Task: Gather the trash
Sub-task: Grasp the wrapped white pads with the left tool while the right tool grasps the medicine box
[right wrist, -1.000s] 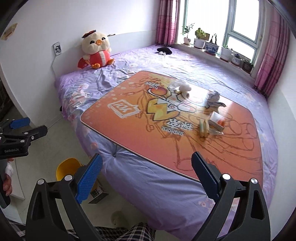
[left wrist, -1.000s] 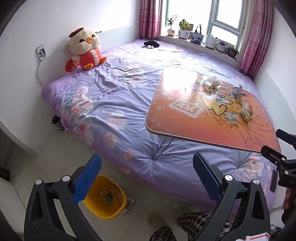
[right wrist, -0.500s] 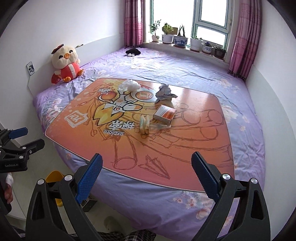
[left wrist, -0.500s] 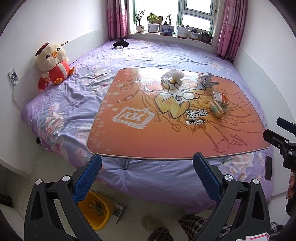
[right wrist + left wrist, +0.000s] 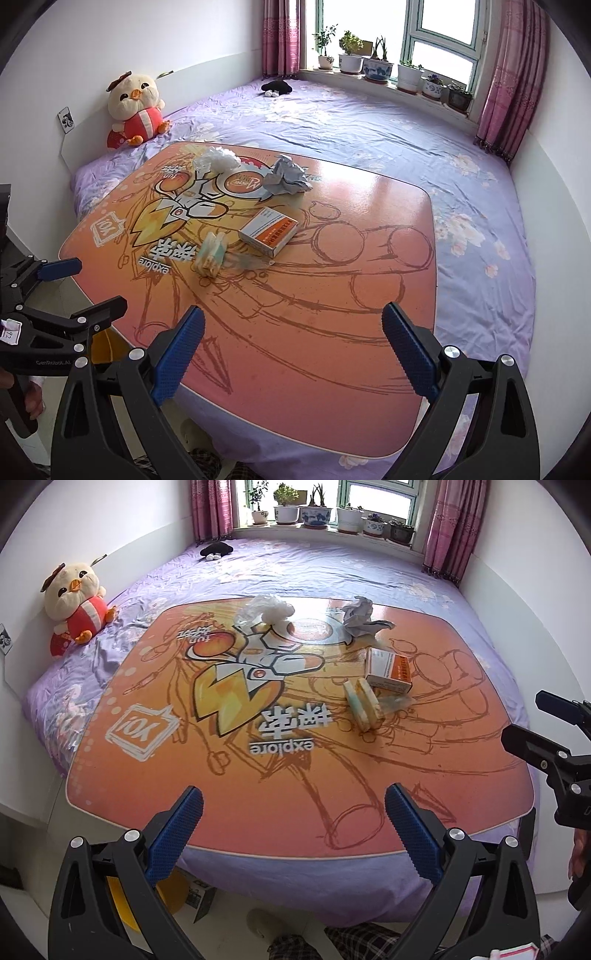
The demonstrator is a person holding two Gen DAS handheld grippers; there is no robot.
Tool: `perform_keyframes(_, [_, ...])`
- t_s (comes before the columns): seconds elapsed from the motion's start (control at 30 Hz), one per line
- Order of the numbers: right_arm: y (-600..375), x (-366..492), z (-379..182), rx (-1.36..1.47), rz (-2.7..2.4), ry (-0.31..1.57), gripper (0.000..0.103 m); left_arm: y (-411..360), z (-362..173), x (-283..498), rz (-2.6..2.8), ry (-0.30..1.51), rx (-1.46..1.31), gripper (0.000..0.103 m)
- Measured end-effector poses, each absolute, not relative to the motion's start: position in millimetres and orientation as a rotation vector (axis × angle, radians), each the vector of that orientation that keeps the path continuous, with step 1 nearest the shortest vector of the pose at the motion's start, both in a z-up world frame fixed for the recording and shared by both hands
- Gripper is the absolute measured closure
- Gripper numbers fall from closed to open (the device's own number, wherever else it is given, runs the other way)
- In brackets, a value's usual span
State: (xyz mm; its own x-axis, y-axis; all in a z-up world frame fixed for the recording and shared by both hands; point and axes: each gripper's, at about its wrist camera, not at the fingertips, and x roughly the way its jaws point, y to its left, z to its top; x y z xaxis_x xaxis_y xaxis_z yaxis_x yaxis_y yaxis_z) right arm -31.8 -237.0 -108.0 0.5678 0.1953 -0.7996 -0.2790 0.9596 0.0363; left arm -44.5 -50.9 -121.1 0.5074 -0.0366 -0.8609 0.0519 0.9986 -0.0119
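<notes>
Trash lies on an orange cartoon-print folding table (image 5: 295, 775) (image 5: 332, 314) set on the bed: a white crumpled plastic bag (image 5: 267, 609) (image 5: 218, 160), a grey crumpled paper (image 5: 360, 620) (image 5: 286, 177), an orange-and-white box (image 5: 389, 668) (image 5: 269, 232), and a pale wrapper pack (image 5: 362, 701) (image 5: 211, 254). My left gripper (image 5: 293, 819) is open and empty over the table's near edge. My right gripper (image 5: 291, 339) is open and empty over the table's near right part. A yellow bin (image 5: 122, 901) stands on the floor, mostly hidden.
A purple floral bed (image 5: 369, 122) fills the room. A plush chick (image 5: 74, 602) (image 5: 135, 109) leans on the left wall. Potted plants (image 5: 369, 62) line the windowsill. A black item (image 5: 218, 549) lies at the far end. White walls close both sides.
Both grippers have swung right and moved in toward the table, so the trash looks closer. The yellow bin has slid below the left gripper. Both stay open.
</notes>
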Motion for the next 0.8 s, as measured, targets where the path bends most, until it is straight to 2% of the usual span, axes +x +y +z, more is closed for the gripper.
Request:
perform_keyframes(0.2, [-261, -8, -122, -0.097, 0.282, 0.956, 0.007, -80, -137, -11, -0.053, 1.057, 0.008, 0.005])
perform_keyframes(0.3, [-269, 0, -125, -0.091, 0.282, 0.962, 0.007, -88, -145, 4, -0.044, 1.066, 0.017, 0.009])
perform_keyframes(0.37, [-274, 4, -127, -0.089, 0.283, 0.965, 0.007, -91, -148, 13, -0.039, 1.064, 0.022, 0.017])
perform_keyframes(0.5, [-279, 11, -128, -0.086, 0.289, 0.97, 0.007, -94, -151, 28, -0.036, 1.064, 0.013, 0.025])
perform_keyframes(0.6, [-282, 15, -130, -0.089, 0.294, 0.973, 0.007, -96, -157, 36, -0.047, 1.081, 0.001, 0.037])
perform_keyframes(0.67, [-282, 17, -130, -0.094, 0.298, 0.974, 0.007, -98, -159, 38, -0.052, 1.087, 0.002, 0.049])
perform_keyframes(0.7, [-281, 19, -131, -0.096, 0.3, 0.974, 0.007, -98, -160, 39, -0.051, 1.085, 0.006, 0.05])
perform_keyframes(0.77, [-281, 21, -132, -0.095, 0.305, 0.975, 0.007, -100, -158, 38, -0.054, 1.077, 0.015, 0.065])
perform_keyframes(0.8, [-280, 22, -132, -0.093, 0.309, 0.976, 0.007, -99, -158, 38, -0.053, 1.077, 0.015, 0.069])
